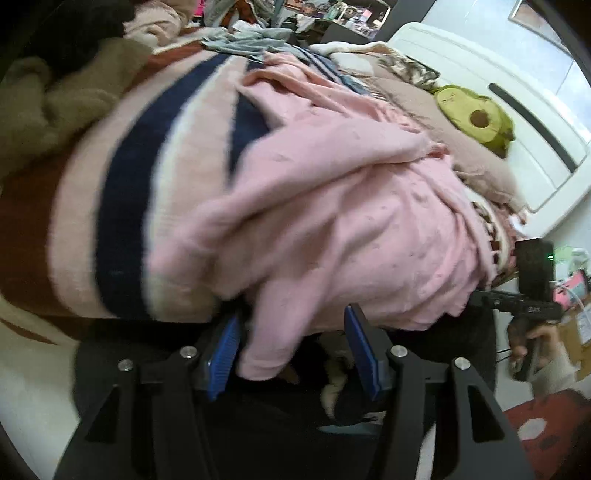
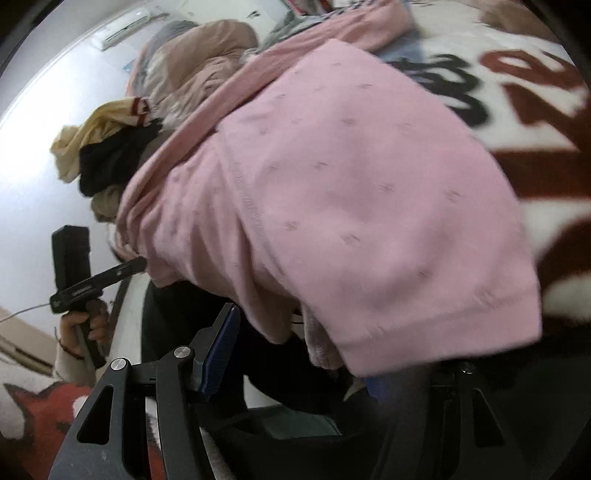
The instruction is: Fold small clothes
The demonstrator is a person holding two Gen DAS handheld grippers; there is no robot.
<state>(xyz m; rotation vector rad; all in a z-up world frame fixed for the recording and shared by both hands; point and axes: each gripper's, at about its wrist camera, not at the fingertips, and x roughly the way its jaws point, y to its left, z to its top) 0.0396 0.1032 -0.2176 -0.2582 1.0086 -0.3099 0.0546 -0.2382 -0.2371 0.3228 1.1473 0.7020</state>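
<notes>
A striped blanket [image 1: 122,206] covers the bed, with a pink garment [image 1: 332,229] rumpled on it near the front edge. The left gripper [image 1: 291,350] has its blue pads spread, a fold of pink hanging between them. The right gripper [image 2: 295,354] is half buried under the cloth, so I cannot tell its fingers' state

A lived-in home bedroom: a striped pink, navy and brown fleece blanket [image 1: 122,192] fills the left, a green avocado plush toy [image 1: 476,118] lies upper right, a white wall-mounted air conditioner [image 2: 123,27] upper left.
</notes>
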